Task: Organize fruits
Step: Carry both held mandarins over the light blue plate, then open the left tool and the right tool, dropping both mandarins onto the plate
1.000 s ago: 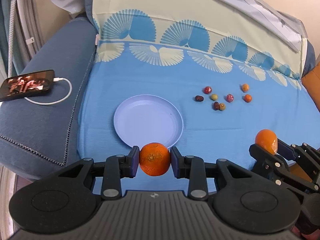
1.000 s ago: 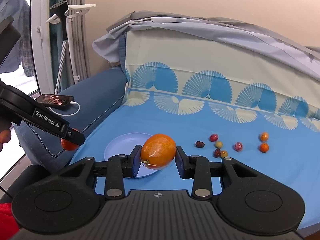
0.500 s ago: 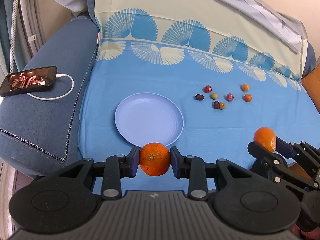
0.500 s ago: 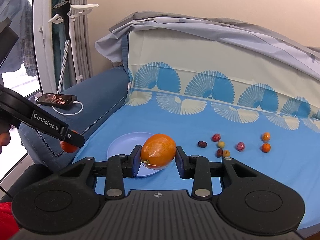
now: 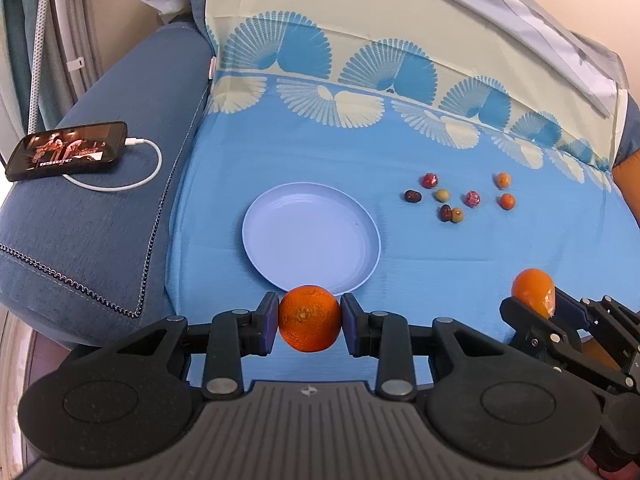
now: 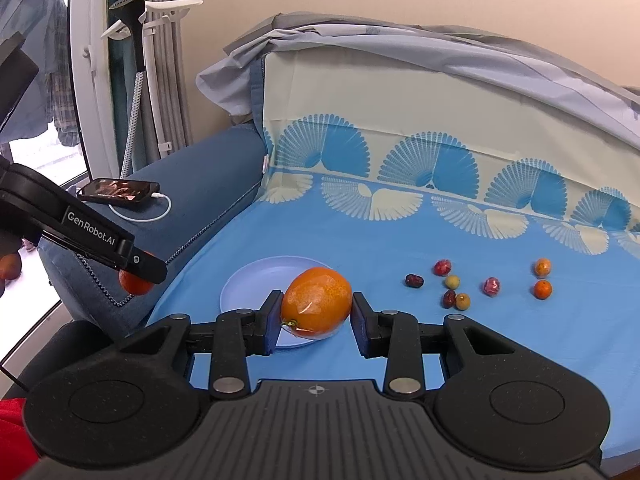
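Both tongs loaded over the sofa. Left tongs point(image 5: 309, 325) pinching a round orange point(image 5: 309, 323), pads flat on both its sides, held just at the near rim of the plate point(image 5: 280, 240), above the blue sheet point(image 5: 440, 152). Right tongs point(image 6: 316, 316) pinching an oval, glossy orange fruit point(image 6: 317, 303), left pad touching; right pad close against it, contact there hard to call. That fruit held in front of the near edge of the plate, which lies bare on the sheet. Out to the right of the plate, well apart from it, a scatter of small fruits point(image 5: 460, 198): dark red ones, pale yellow-green ones, two small orange ones at the far right. Two of them, one dark and one pale, touching at the near side of the cluster. On the dark blue armrest point(image 5: 100, 220) to the left, a phone point(image 5: 66, 156) with a lit screen and a white cable point(image 5: 140, 168) looping from it. Grey cloth point(image 6: 400, 48) draped over the backrest. From the left view, right tongs at the lower right edge, fruit poking up.
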`<action>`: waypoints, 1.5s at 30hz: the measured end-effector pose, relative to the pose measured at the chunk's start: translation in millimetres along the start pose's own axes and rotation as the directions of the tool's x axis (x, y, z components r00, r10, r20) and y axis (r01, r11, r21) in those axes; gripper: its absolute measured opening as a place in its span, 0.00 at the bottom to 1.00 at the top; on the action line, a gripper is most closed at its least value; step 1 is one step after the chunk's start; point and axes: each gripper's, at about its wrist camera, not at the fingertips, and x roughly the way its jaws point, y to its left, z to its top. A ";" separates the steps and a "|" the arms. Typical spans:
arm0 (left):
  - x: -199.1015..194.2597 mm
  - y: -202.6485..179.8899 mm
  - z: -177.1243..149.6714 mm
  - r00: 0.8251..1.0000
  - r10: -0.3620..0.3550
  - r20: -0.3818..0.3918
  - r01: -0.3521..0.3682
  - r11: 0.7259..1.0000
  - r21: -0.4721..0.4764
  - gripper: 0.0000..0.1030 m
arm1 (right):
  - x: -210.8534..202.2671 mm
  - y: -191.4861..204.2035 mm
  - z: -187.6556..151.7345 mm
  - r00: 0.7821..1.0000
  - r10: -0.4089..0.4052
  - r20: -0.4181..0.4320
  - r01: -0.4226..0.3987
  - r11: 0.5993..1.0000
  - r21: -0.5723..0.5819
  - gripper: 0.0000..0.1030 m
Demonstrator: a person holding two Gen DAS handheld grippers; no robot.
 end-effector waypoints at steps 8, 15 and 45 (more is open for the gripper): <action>4.5 5.4 3.1 1.000 0.004 0.002 -0.004 1.000 -0.017 0.36 | 7.5 -0.8 -0.1 1.000 0.007 -0.018 -0.007 1.000 -0.005 0.37; 16.9 13.4 6.1 1.000 0.015 -0.008 -0.016 0.999 -0.041 0.36 | 21.2 0.2 1.0 0.999 0.015 -0.039 -0.016 1.000 -0.009 0.37; 179.7 26.9 77.1 0.991 0.053 -0.123 -0.053 0.999 0.004 0.35 | 216.4 9.6 17.4 0.960 0.052 -0.275 -0.058 0.998 -0.014 0.37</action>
